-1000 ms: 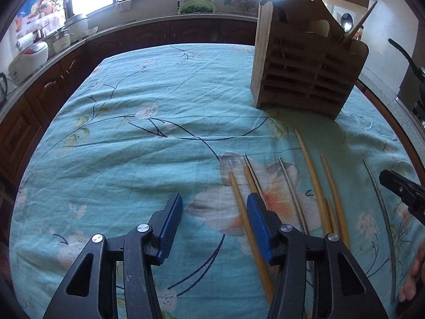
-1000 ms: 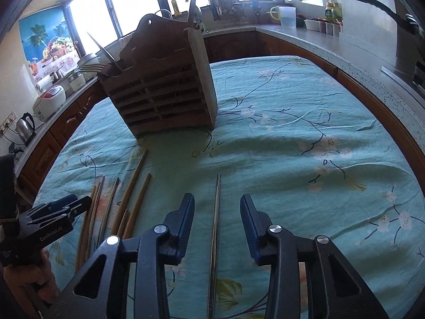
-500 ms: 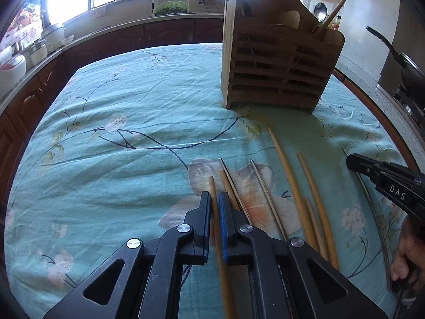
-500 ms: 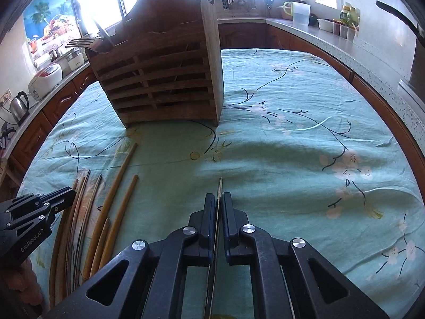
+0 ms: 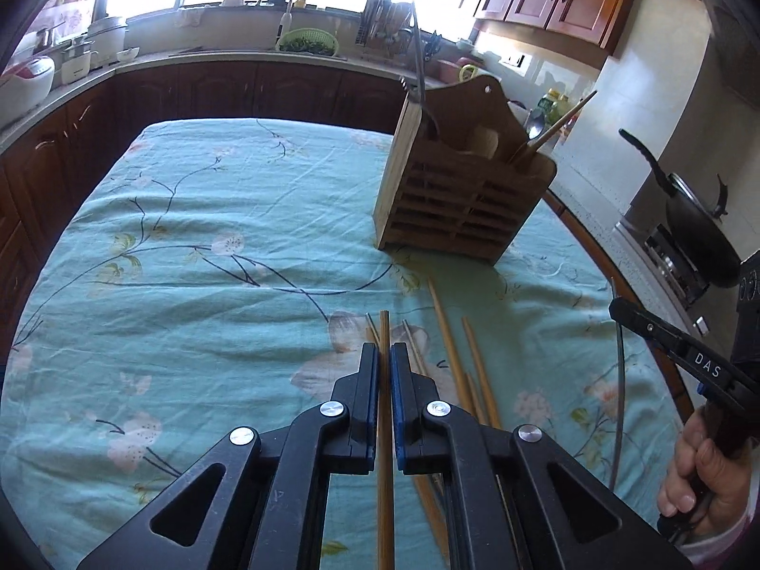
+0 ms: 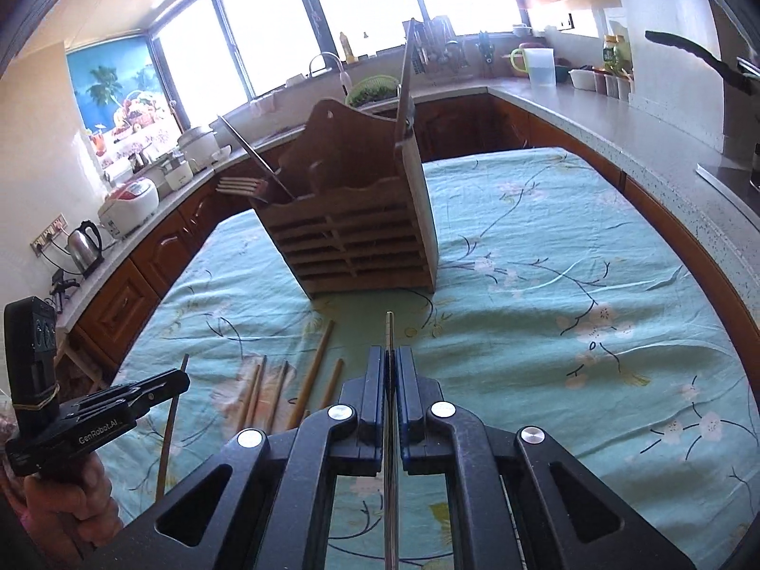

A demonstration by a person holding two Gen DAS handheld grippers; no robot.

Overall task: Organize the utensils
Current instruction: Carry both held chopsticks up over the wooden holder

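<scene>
My left gripper (image 5: 384, 354) is shut on a wooden chopstick (image 5: 384, 327), held lifted above the floral cloth. My right gripper (image 6: 390, 356) is shut on a thin metal chopstick (image 6: 389, 327), also raised. A slatted wooden utensil holder (image 5: 456, 199) stands ahead with a spoon, a fork and chopsticks in it; in the right wrist view the holder (image 6: 361, 232) is just beyond my fingertips. Several wooden chopsticks (image 5: 458, 351) lie loose on the cloth between the grippers. Each view catches the other gripper at its edge: the right gripper (image 5: 617, 308) and the left gripper (image 6: 183, 382).
The table (image 5: 190, 261) wears a teal floral cloth. Dark wooden counters curve around it. A black pan (image 5: 698, 232) sits on the stove to the right, a kettle (image 6: 85, 242) and a rice cooker (image 6: 128, 199) on the left counter. A hand (image 5: 703, 475) grips the right tool.
Both grippers went from open to shut, each on one chopstick. Both then rose, lifting the chopsticks off the cloth, and the views tilted up toward the holder.
</scene>
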